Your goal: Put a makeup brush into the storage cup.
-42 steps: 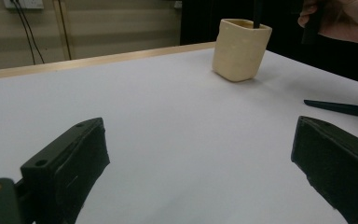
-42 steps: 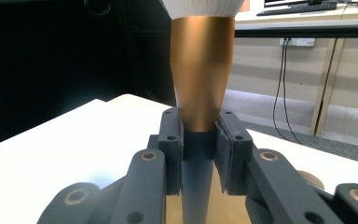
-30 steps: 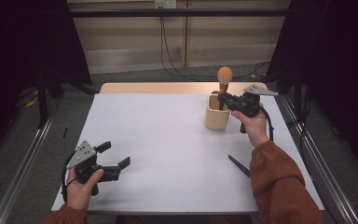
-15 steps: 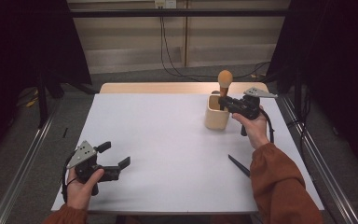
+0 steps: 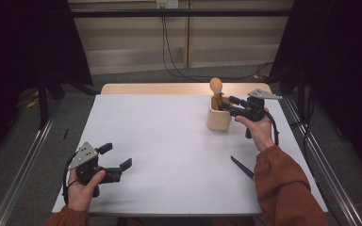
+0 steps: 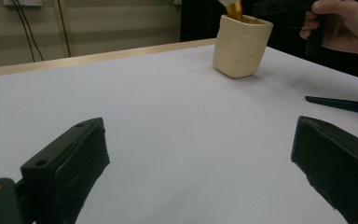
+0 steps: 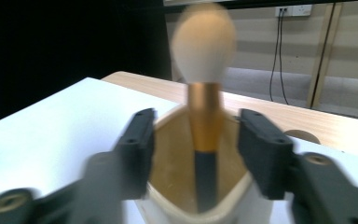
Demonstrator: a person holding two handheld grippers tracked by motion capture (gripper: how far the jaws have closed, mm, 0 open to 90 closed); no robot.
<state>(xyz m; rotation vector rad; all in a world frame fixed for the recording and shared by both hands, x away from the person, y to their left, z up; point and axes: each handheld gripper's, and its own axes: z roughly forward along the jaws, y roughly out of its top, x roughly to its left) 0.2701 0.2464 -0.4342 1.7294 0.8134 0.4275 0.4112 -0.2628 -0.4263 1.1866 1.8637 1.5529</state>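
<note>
The right gripper (image 7: 195, 140) has just opened its jaws, leaving the makeup brush (image 7: 204, 93) free between them in the cup (image 7: 191, 207). The left gripper (image 6: 200, 168) also stands open; its view shows a second brush (image 6: 340, 104) lying on the table (image 6: 168, 93).

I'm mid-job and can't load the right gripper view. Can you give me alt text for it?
The right gripper has just opened its two black jaws, which now stand apart on either side of a makeup brush with a gold ferrule and pale rounded head, standing upright in a cream ceramic cup. The white table lies behind.
</note>
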